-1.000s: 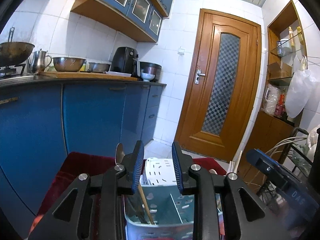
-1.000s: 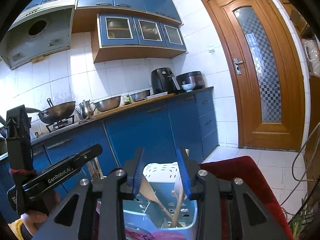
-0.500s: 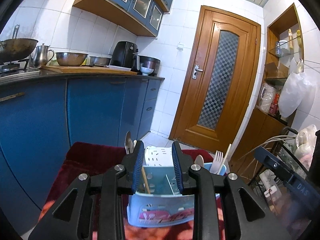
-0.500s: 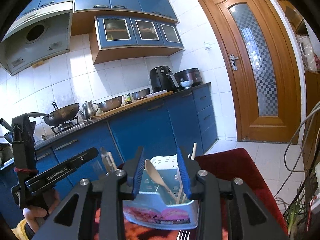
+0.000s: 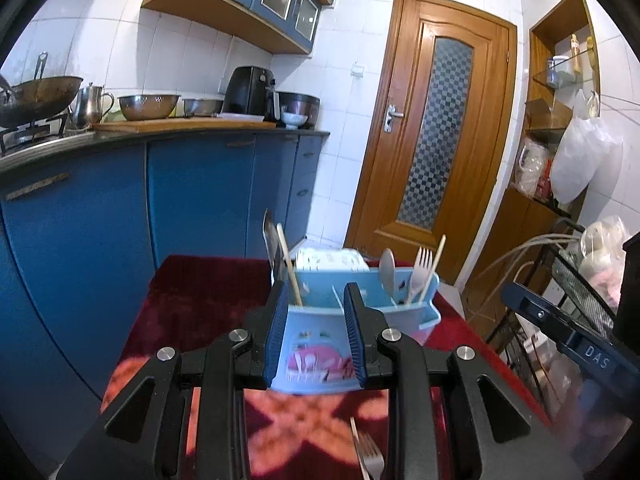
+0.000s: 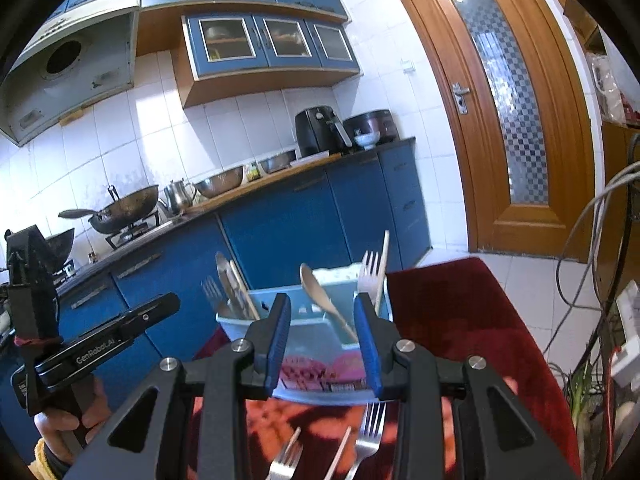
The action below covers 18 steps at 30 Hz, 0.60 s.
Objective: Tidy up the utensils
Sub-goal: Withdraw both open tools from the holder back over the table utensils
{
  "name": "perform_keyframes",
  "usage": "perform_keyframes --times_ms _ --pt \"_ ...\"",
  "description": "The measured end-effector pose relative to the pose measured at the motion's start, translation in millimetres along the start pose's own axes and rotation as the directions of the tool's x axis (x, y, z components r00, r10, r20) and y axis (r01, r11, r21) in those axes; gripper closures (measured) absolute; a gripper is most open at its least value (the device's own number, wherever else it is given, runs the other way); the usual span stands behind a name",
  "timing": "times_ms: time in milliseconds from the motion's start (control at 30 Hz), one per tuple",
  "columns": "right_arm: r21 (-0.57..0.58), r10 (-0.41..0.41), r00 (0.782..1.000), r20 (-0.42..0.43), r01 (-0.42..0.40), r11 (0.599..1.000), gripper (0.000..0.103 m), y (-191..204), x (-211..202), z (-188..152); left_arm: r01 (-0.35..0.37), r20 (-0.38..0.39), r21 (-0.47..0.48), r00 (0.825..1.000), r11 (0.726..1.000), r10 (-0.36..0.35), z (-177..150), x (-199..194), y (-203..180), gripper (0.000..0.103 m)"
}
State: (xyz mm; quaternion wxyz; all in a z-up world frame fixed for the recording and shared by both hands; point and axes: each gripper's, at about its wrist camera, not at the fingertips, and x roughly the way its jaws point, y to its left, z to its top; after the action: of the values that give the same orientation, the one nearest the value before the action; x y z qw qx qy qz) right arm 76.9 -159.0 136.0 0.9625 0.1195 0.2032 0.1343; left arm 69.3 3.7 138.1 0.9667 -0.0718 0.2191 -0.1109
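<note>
- The light-blue utensil caddy (image 5: 320,344) stands on a red patterned cloth (image 5: 192,312) over a table, in front of blue kitchen cabinets (image 5: 192,196).
- Its compartments already hold a wooden spoon (image 6: 326,300), a pale plastic fork (image 5: 420,270), a chopstick (image 5: 289,270) and a metal spatula or spoon (image 5: 269,236) at the far left.
- Loose pieces lie on the cloth in front of the caddy: two metal forks (image 6: 370,432) and a chopstick (image 6: 339,456), seen low in the right wrist view.
- The left gripper (image 5: 316,336) has its jaws part-open with nothing between the pads; the caddy shows behind the gap.
- The right gripper (image 6: 322,340) likewise stands part-open and empty, aimed at the caddy.
- My reading: this is the gap between placements, with both tools free and stock still to sort.
- The next move likely calls for tipping one gripper down to a loose fork, pinching its thin handle flat off the soft cloth, then dropping it upright beside the plastic fork.
</note>
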Motion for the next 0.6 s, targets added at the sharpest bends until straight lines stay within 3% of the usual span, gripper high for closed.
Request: perform_keyframes --times_ms 300,600 --pt "0.007 -0.023 0.992 -0.121 0.024 1.000 0.067 2.4 1.3 -34.5 0.000 -0.092 -0.013 0.996 1.000 -0.001 -29.9 -4.7 4.7 0.075" --pt "0.045 -0.011 0.976 -0.216 0.021 0.999 0.067 5.5 7.4 -68.0 -0.047 -0.171 -0.007 0.984 0.999 0.045 -59.3 -1.6 17.3 0.075"
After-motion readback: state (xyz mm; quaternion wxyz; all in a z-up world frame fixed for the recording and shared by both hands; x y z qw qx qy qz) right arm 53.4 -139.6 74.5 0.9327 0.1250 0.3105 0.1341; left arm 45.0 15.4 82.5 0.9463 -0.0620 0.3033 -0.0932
